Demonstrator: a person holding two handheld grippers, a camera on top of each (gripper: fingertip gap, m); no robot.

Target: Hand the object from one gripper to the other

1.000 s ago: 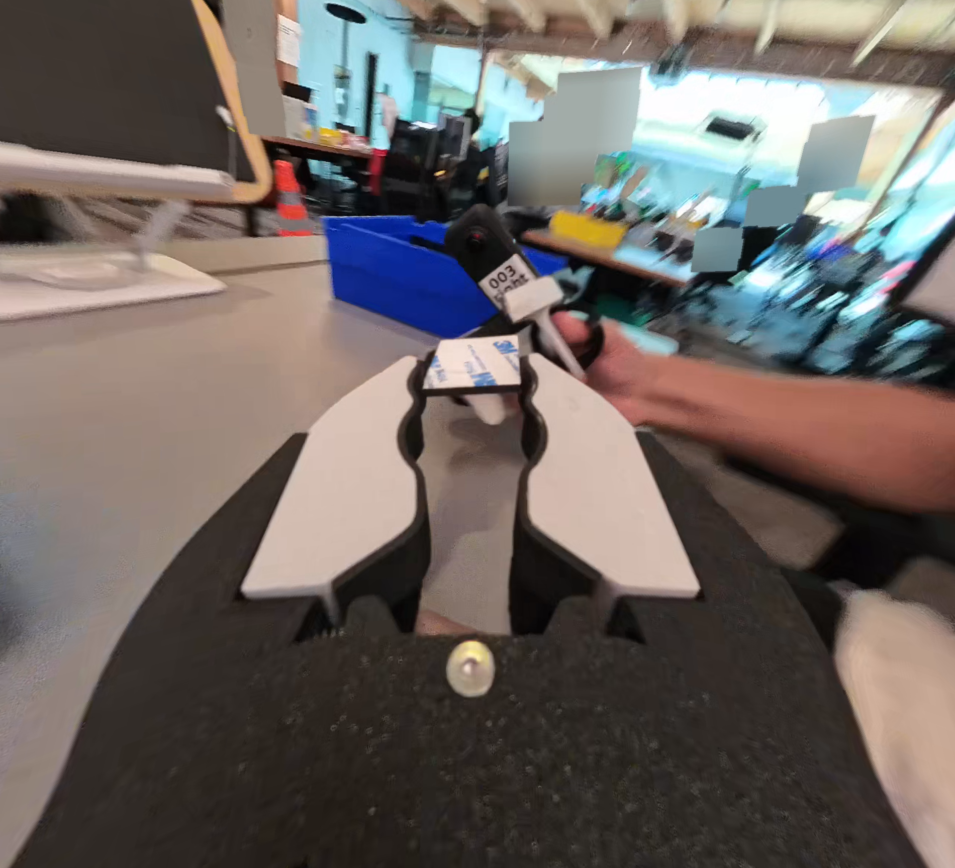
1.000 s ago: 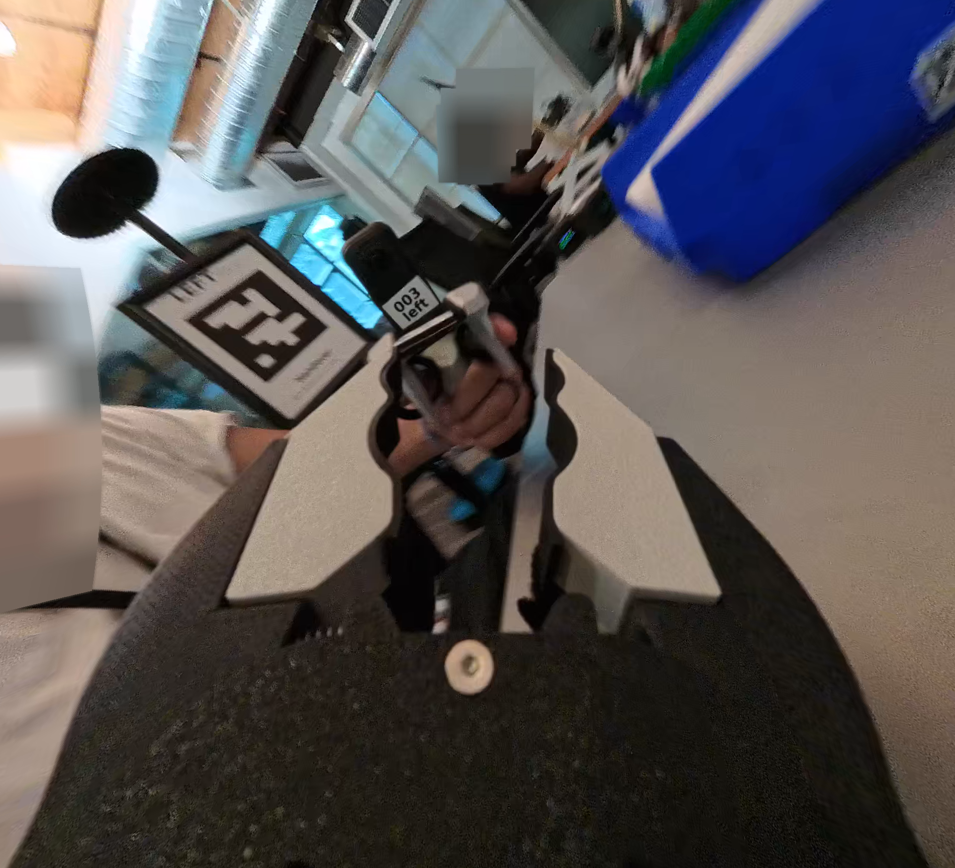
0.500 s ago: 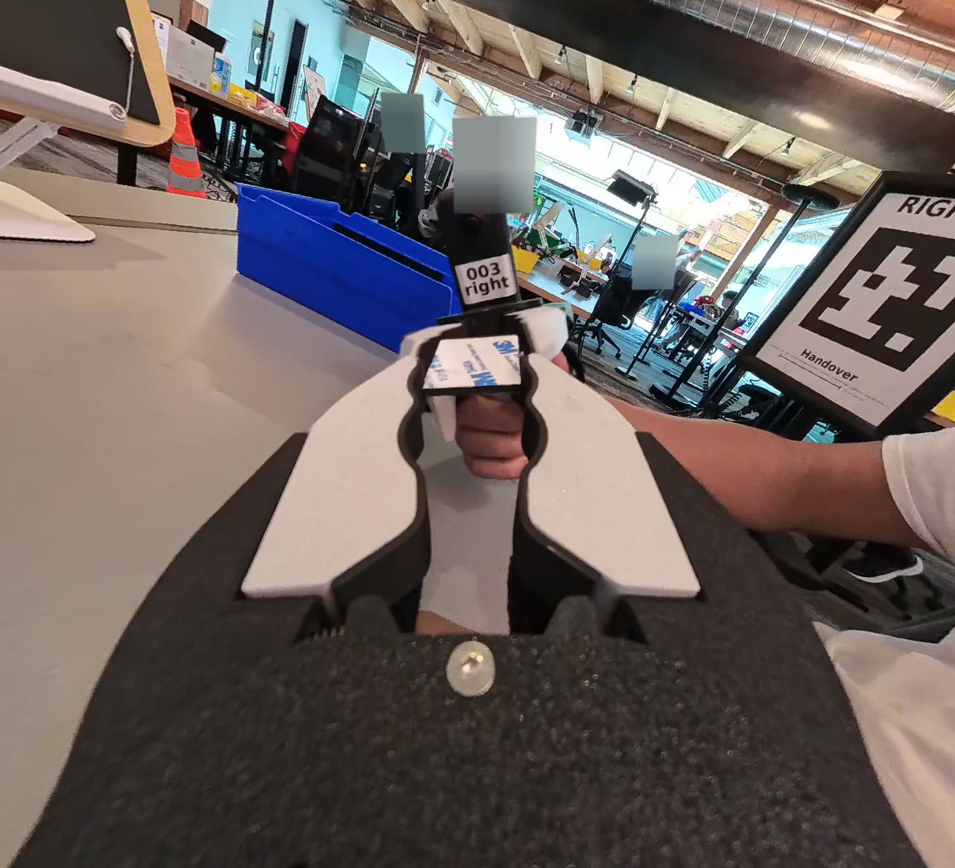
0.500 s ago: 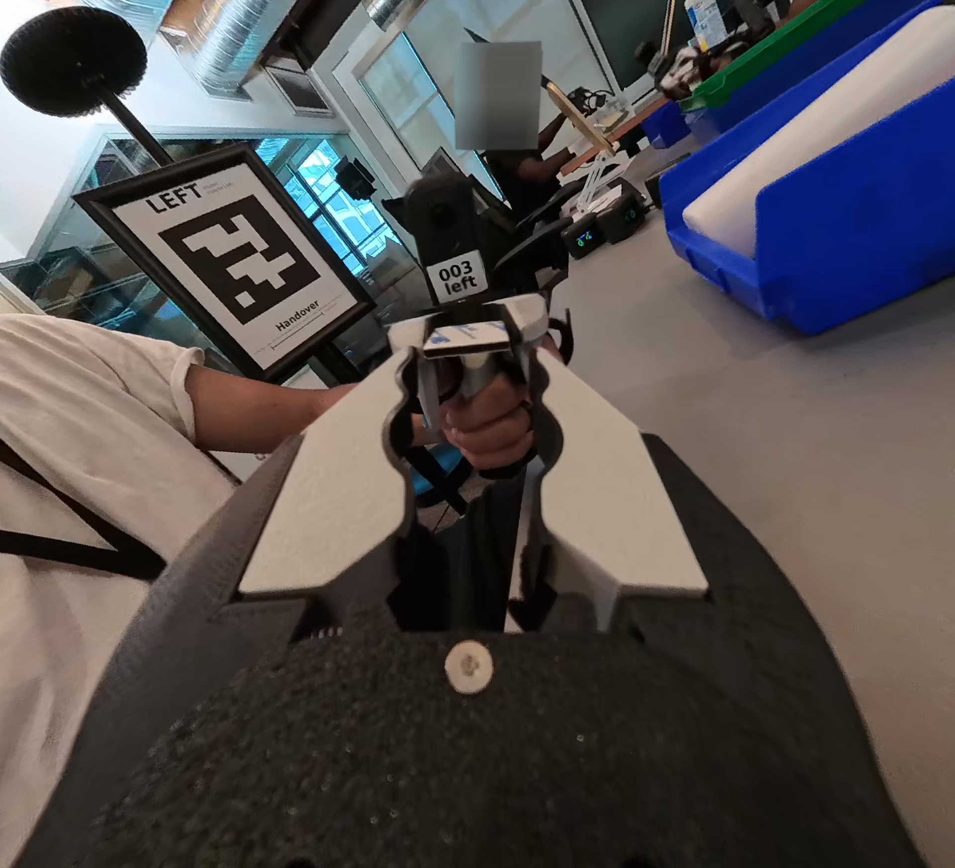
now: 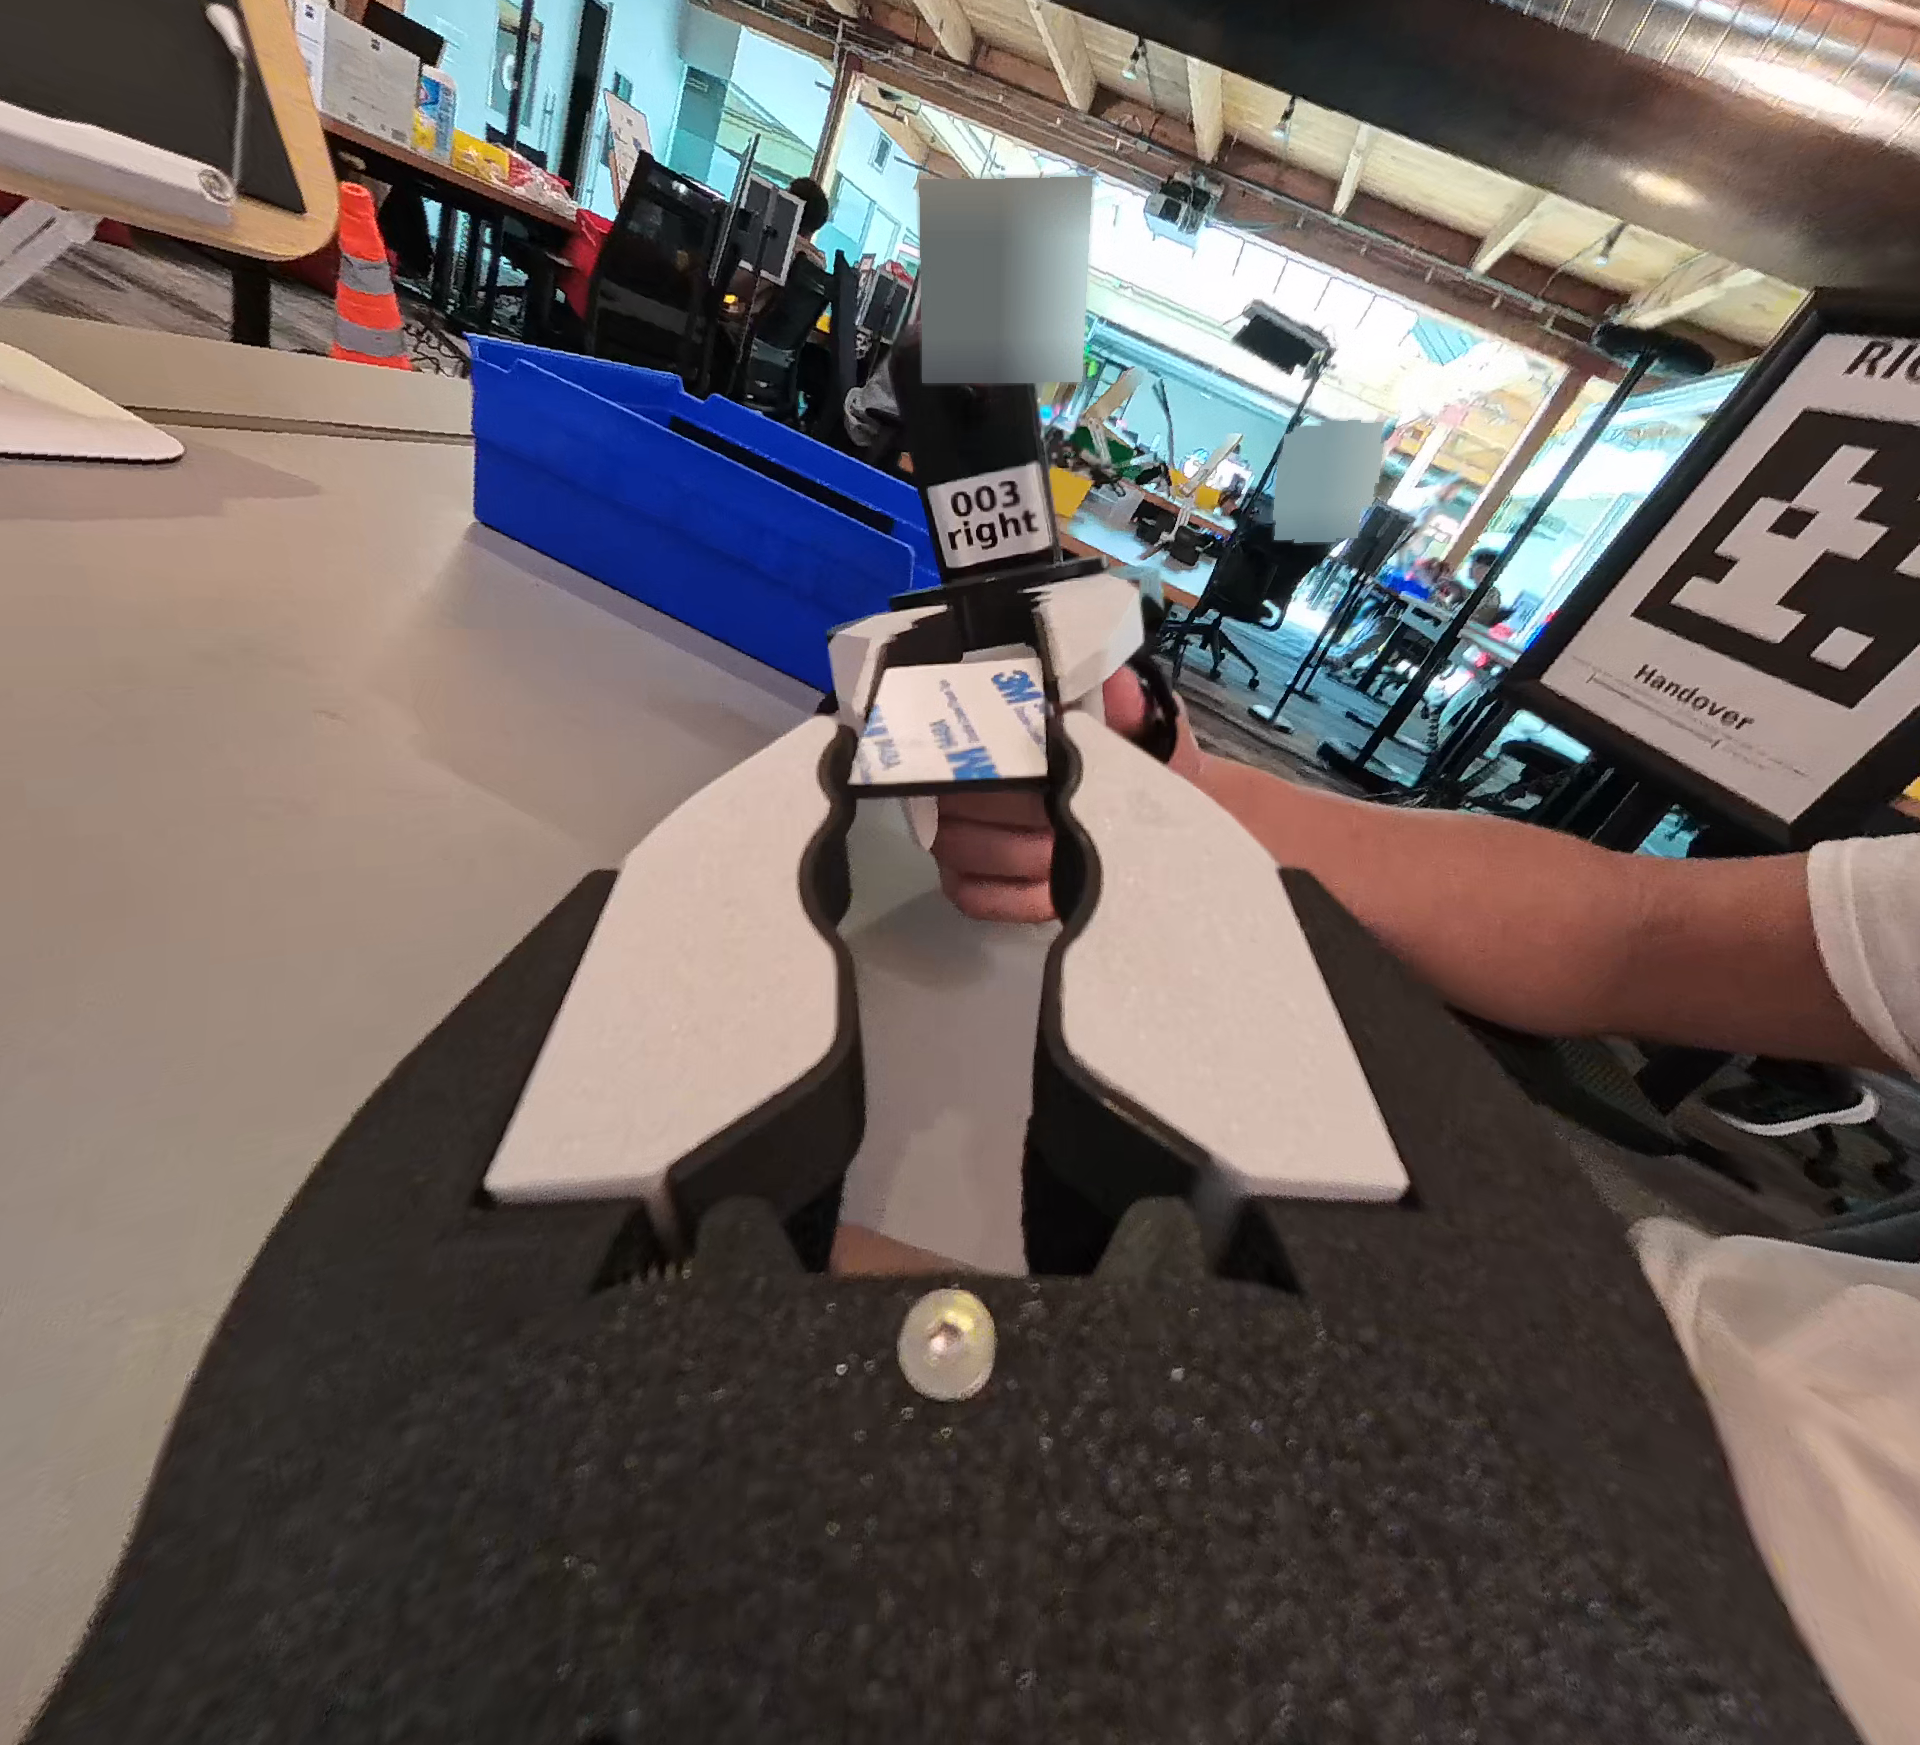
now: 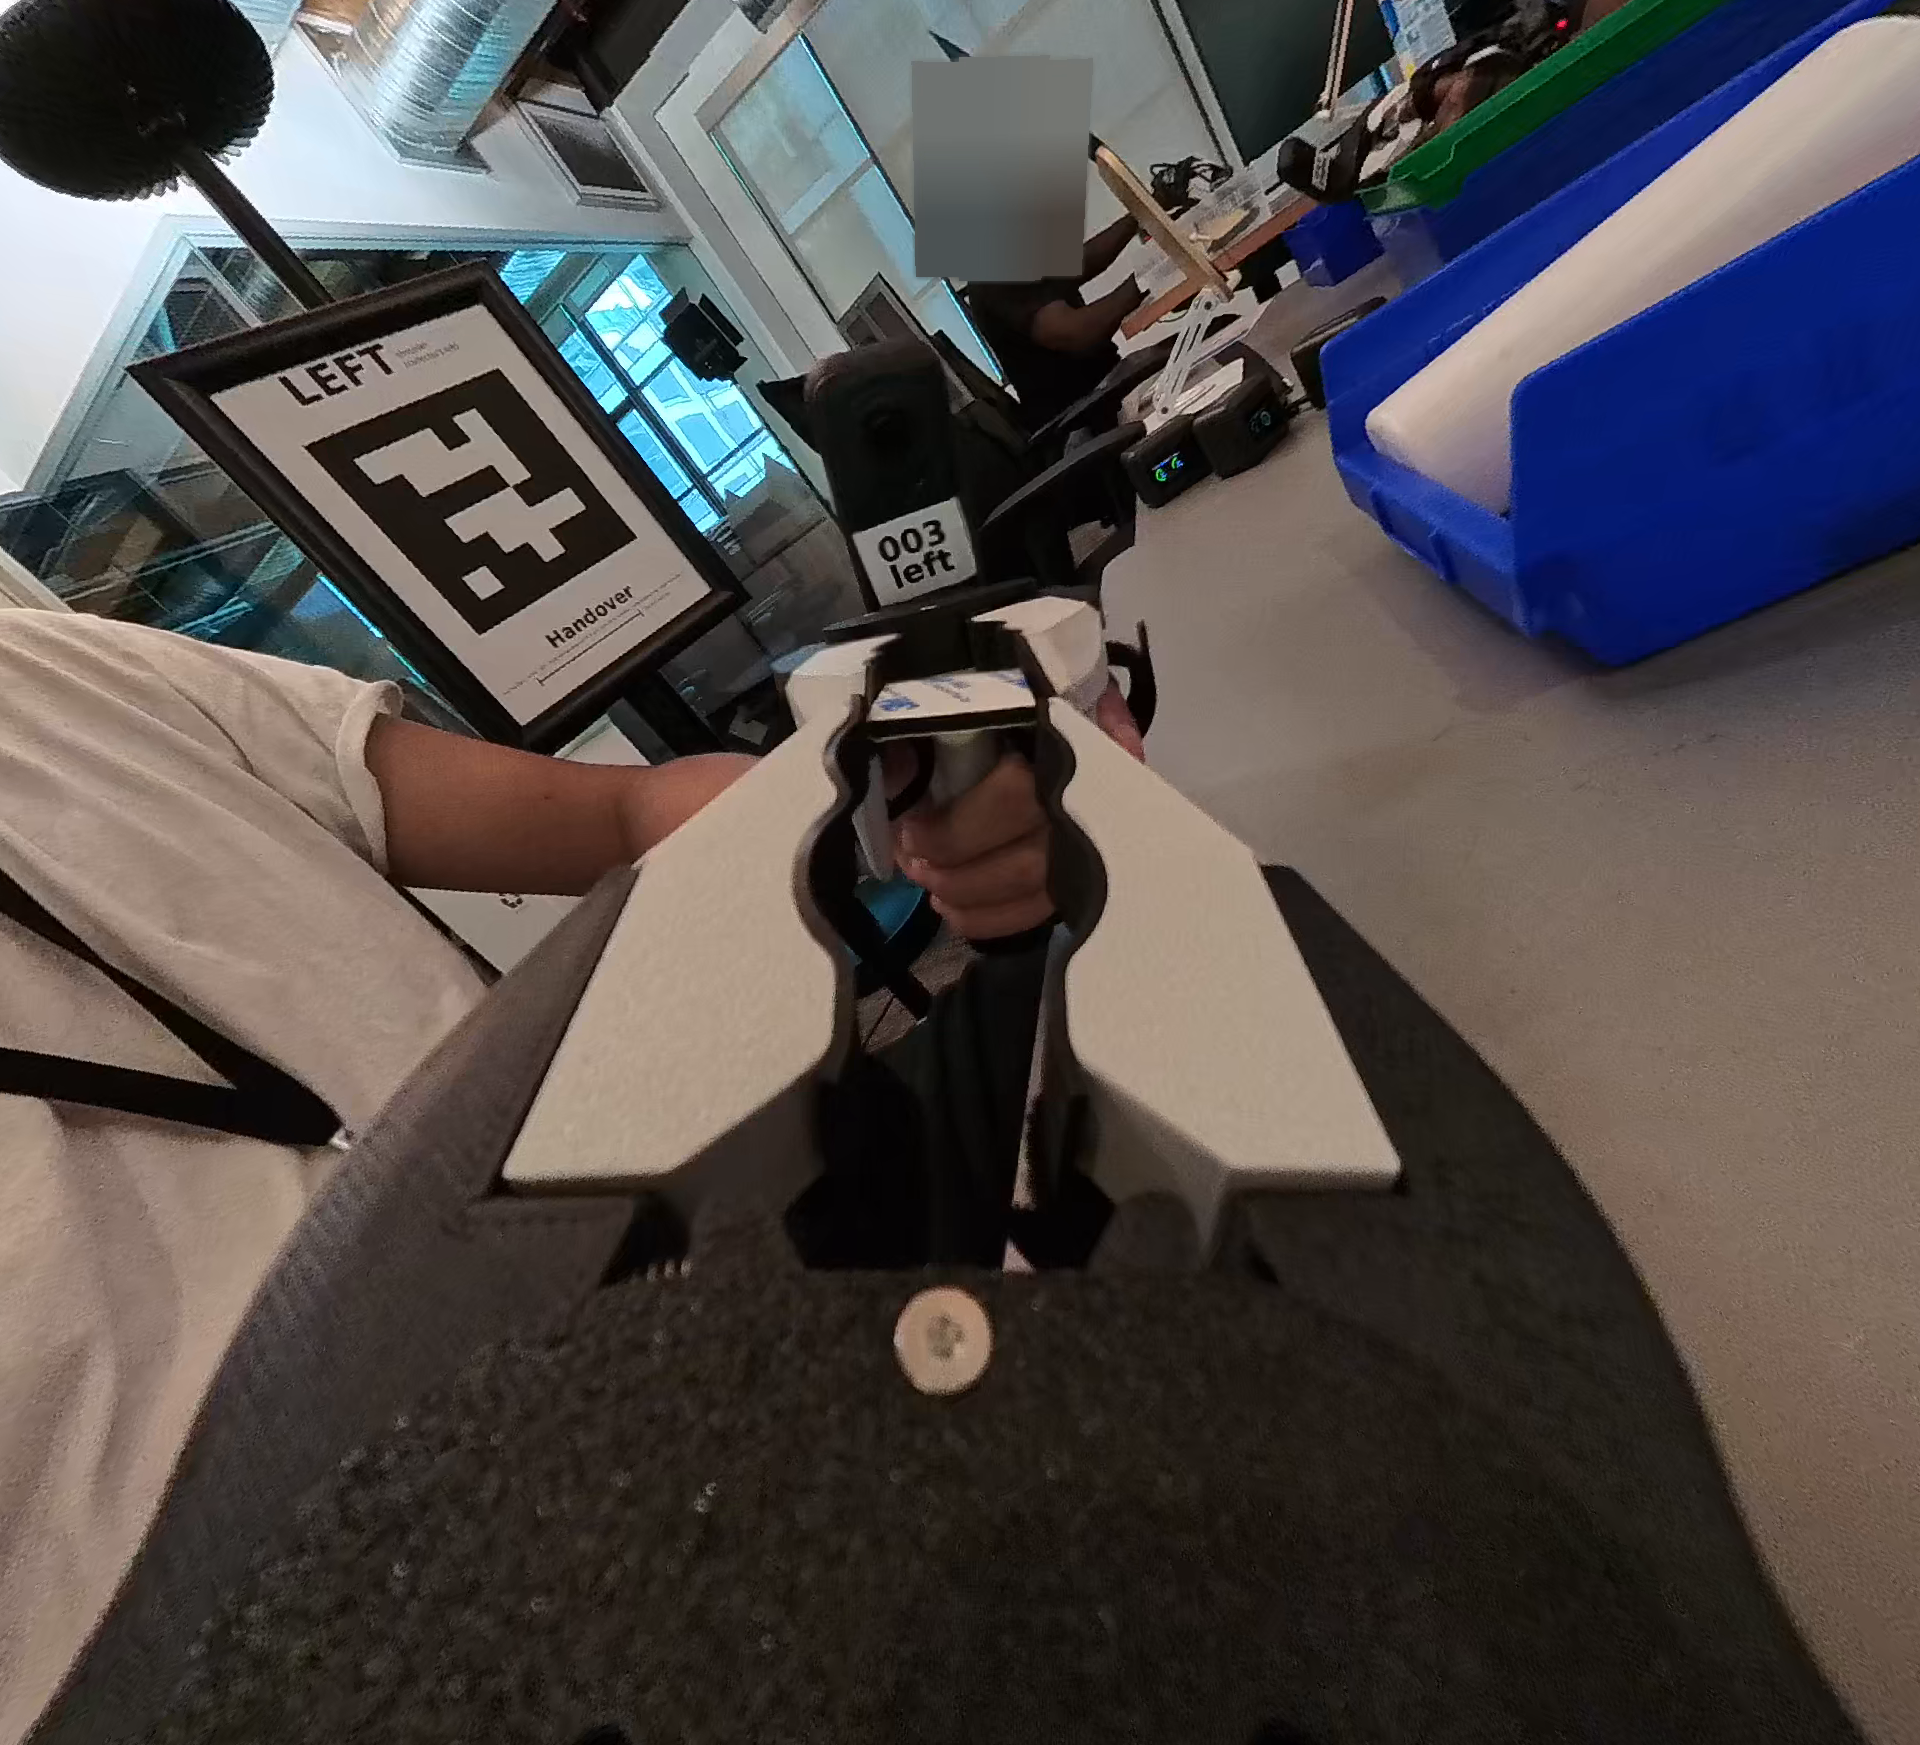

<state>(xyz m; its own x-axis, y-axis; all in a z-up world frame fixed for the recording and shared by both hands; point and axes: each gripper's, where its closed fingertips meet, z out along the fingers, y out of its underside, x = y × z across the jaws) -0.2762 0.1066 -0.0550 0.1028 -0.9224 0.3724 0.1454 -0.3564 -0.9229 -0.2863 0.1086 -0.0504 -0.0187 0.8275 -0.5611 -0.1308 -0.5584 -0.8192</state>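
Facing tip to tip above the table: left gripper and right gripper, both pinching one flat pad between them; shared grip prevents dropping mid-handover.

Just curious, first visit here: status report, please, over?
Left gripper shut on adhesive pad. Right gripper shut on it too. Nothing in the way.

White-fingered black hand-held gripper; seemingly white sleeve.
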